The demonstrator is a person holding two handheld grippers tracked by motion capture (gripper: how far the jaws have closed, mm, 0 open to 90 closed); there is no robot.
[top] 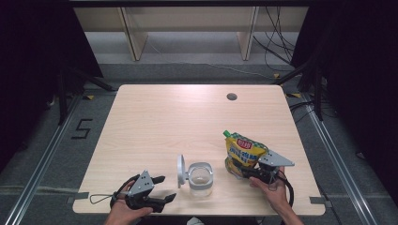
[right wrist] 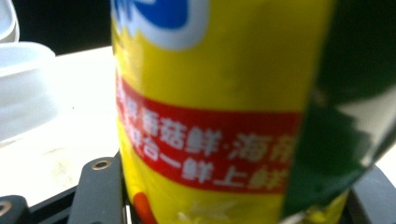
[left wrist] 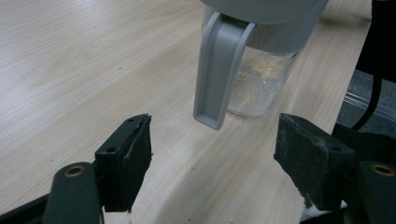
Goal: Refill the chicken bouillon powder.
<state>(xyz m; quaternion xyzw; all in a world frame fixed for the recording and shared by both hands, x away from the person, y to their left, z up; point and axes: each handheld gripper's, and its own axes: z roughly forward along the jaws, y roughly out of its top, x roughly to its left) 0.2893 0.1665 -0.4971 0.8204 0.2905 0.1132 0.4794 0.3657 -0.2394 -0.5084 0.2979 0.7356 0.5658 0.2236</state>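
The right tongs (top: 253, 172) pinch the low part of a yellow pouch (top: 244, 152), which stands upright between their jaws on the bench (top: 178, 122). The left tongs (top: 162, 190) rest spread with nothing between them; an open-lidded jar (top: 199, 178) stands just ahead of them.

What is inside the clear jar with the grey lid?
The jar holds a thin scatter of pale yellowish crumbs at the bottom; its grey collar hides the upper part.

I see bare table (top: 164, 117) beyond; jar (top: 200, 178) and yellow pouch (top: 243, 152) block the near edge.
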